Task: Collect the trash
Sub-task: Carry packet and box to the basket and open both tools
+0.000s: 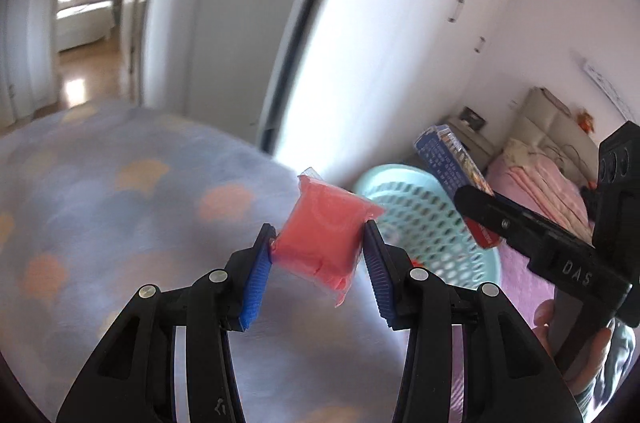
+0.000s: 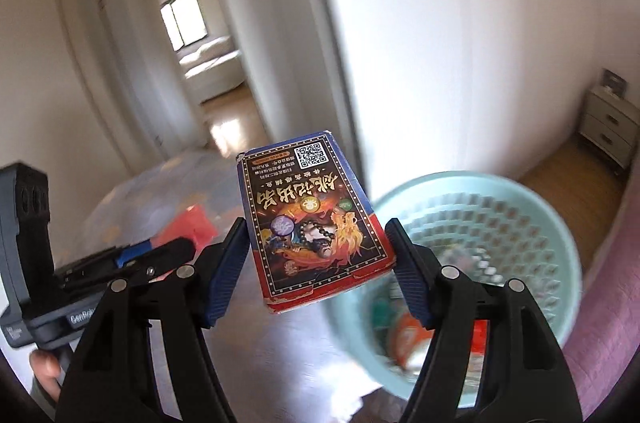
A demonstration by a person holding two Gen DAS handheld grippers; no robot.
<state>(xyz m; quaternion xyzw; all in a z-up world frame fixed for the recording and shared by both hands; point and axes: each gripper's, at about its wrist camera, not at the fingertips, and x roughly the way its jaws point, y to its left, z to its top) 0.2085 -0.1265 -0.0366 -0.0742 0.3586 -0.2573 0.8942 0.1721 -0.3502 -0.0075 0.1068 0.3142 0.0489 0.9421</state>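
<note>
Over the pastel spotted rug, my left gripper pinches a soft pink plastic-wrapped packet and my right gripper clamps a printed blue-and-red cardboard box, both seemingly mid-carry, so next I release each above the pale green perforated plastic basket.

Two fisheye views, each mounted on a hand-held gripper and looking forward along its two fingers, which fill the lower part of the frame. The left wrist view faces across a pastel spotted rug toward white wardrobe doors, with the other gripper entering from the right edge. The right wrist view looks slightly downward and sits close above a pale green mesh basket, with the other gripper at its left edge. Both views share the basket, the wardrobe, and a doorway to a sunlit room.
</note>
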